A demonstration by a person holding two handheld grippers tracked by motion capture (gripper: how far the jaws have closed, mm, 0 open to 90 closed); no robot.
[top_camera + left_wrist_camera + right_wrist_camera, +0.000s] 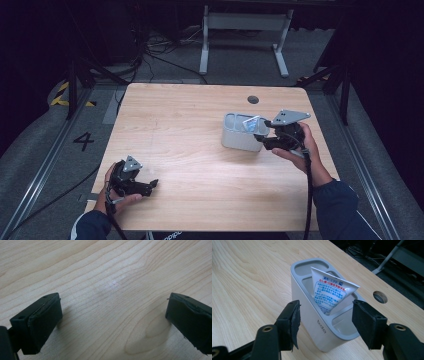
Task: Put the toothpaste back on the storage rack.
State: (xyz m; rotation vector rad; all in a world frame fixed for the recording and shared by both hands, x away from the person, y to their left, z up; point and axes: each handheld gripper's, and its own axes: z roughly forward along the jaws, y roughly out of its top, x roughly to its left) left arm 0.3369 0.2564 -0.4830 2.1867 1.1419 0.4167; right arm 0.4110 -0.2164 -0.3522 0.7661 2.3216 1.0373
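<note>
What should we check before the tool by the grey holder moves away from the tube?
1. Tube sits in holder compartment: ok.
2. Right tool pads off the tube: ok, jaws apart, nothing pressed.
3. Holder standing upright on table: ok.
4. Tube straight: not ok, it leans.
5. Left tool open, nothing between jaws: ok.
6. Tube cap on: cannot tell, hidden inside.

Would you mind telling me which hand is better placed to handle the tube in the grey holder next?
Right: its claw is open beside the holder with the tube; the left claw rests over bare table.
</note>
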